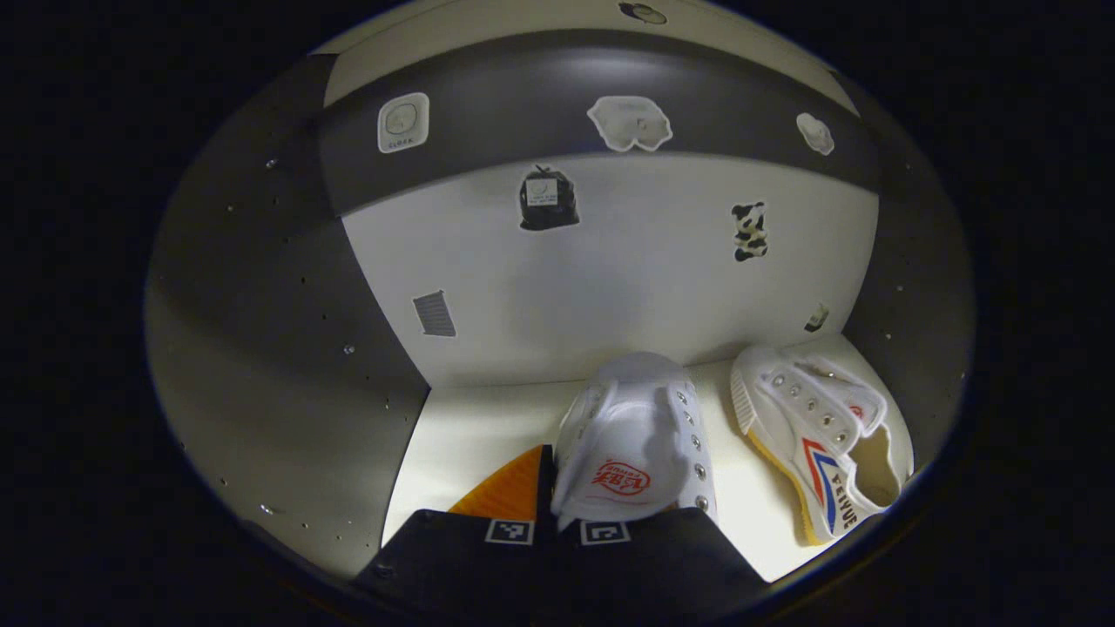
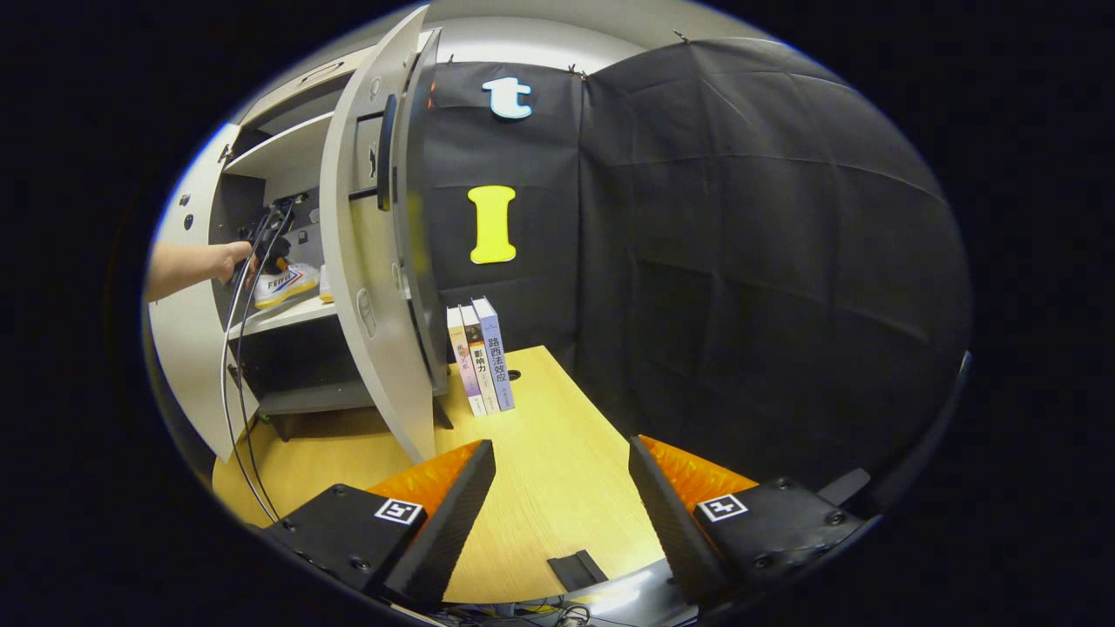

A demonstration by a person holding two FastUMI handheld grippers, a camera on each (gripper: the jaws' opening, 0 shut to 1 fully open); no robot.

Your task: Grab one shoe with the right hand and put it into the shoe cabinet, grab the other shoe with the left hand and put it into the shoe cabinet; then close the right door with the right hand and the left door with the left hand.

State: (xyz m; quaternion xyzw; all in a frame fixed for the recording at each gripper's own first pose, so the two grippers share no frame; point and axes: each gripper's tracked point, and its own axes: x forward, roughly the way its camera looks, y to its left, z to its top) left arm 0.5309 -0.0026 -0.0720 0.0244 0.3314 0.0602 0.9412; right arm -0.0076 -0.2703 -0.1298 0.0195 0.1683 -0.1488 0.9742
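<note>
Held shoe: a white canvas sneaker (image 1: 636, 444) is sitting right at the tips of the left gripper (image 1: 557, 522) in the left gripper view, toe pointing away toward the cabinet's back panel, its red printed tongue facing the camera.
Left gripper: its fingers are closing in on the sneaker's heel end, one finger (image 1: 505, 492) showing at the shoe's left side; the other is hiding under the shoe, so a two-sided clamp cannot be told.
Second shoe: the other white sneaker (image 1: 823, 444), with red and blue side stripes and a yellowish sole, is lying to the right of the held one, just beside it and tilting onto its side, near the cabinet's right wall.
Shelf: both shoes are resting on the pale cabinet shelf (image 1: 470, 435) ahead of the left gripper; stickers are dotting the back panel (image 1: 627, 261) above.
Right gripper: the right gripper (image 2: 562, 488) is hovering with its fingers spread wide apart and gripping nothing, over the wooden table (image 2: 557, 435).
Cabinet from afar: up and to the left of the right gripper, the shoe cabinet (image 2: 287, 157) is standing with its right door (image 2: 366, 287) swung open; a person's hand (image 2: 196, 266) is reaching onto the shelf, where a shoe is showing.
Books: three upright books (image 2: 482, 357) are standing beyond the right gripper, just past the open door.
</note>
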